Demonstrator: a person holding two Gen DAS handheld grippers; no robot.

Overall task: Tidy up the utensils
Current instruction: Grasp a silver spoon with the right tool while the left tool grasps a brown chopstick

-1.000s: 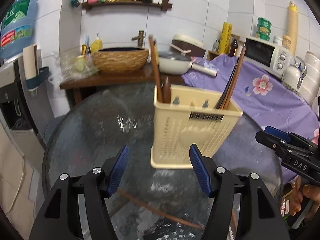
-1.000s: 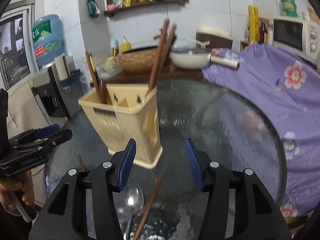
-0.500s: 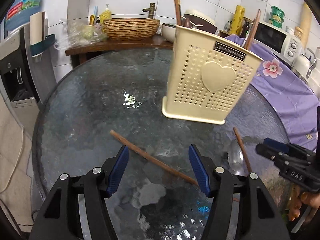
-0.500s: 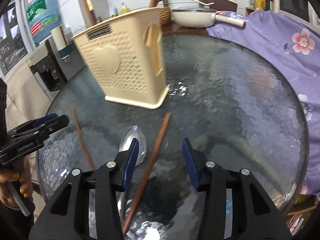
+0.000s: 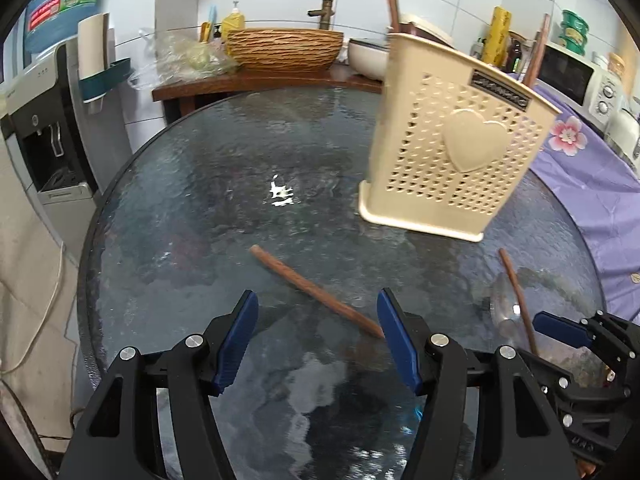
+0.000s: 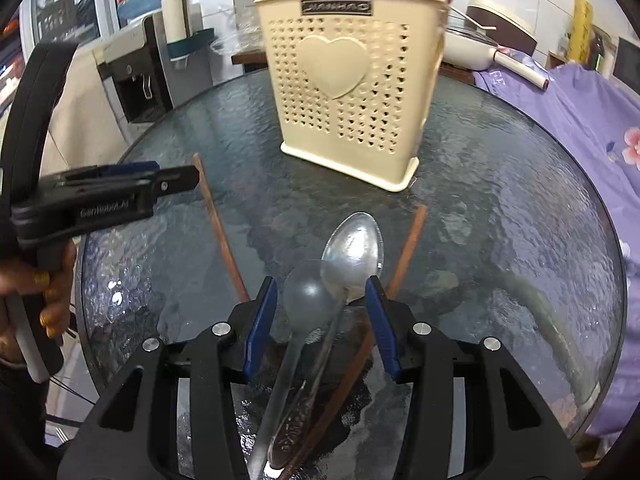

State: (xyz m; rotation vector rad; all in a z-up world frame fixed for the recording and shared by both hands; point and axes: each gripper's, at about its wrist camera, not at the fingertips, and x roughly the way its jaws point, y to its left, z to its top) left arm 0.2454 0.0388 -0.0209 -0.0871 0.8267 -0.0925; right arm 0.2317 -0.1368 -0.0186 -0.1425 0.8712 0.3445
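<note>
Both grippers hang over the glass worktop (image 5: 180, 200) with jaws open and empty: the left gripper (image 5: 316, 340) over one chopstick (image 5: 316, 292), the right gripper (image 6: 320, 316) around two spoons (image 6: 352, 248). The holder (image 6: 344, 92) stands beyond, upright, with chopsticks inside.

A round table of dark, textured glass (image 5: 192, 208) carries everything. A cream perforated utensil holder (image 6: 344, 92) with a raised heart on its side stands on it. Nearer, flat on the glass, lie two brown chopsticks (image 5: 316, 292) (image 6: 218, 228), well apart, and between them a metal spoon (image 6: 352, 240) just beside a clear plastic spoon (image 6: 306, 300), bowls overlapping
</note>
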